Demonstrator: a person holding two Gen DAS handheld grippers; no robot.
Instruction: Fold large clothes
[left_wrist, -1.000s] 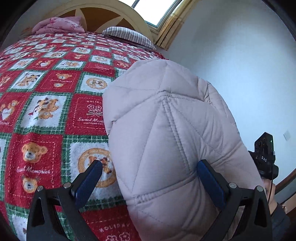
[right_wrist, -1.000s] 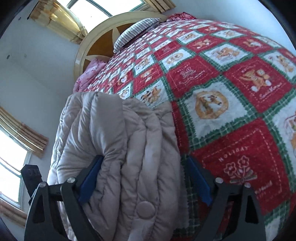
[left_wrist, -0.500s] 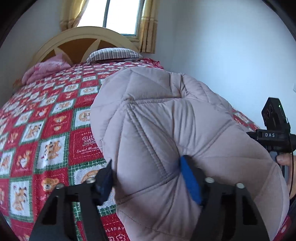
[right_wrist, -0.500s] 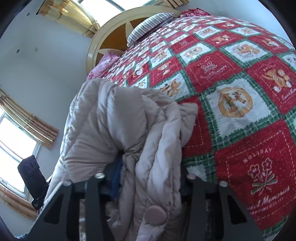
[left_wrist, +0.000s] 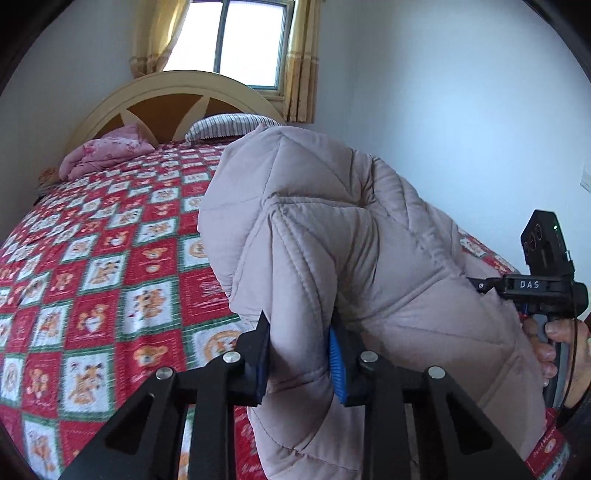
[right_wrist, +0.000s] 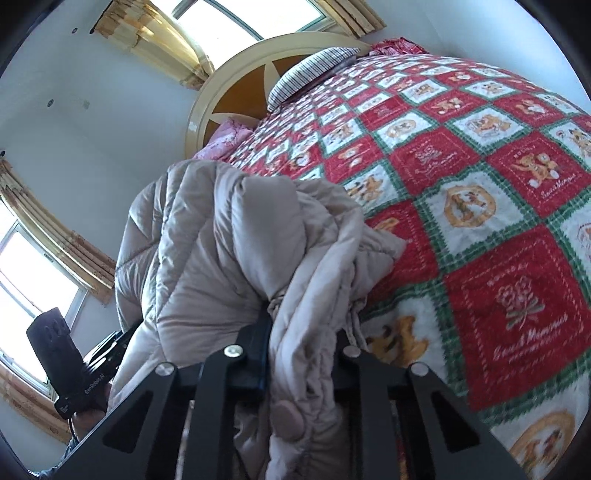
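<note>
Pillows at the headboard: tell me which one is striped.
The striped pillow is the one on the window side, beside the jacket. The other, the pink floral bundle, is crumpled at the far corner of the headboard.

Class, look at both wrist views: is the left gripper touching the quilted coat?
Touching. The left wrist view shows the closing left gripper with its blue pads pressed into a bunched fold of the quilted coat.

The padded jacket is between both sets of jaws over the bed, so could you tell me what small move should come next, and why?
Probably lift both ends a little together. The left gripper and the right gripper are closing their jaws on bunched folds of the padded jacket, whose bulk sags onto the red patterned bedspread. Once the grips feel firm, raising it clear should let it hang flat for folding.
</note>
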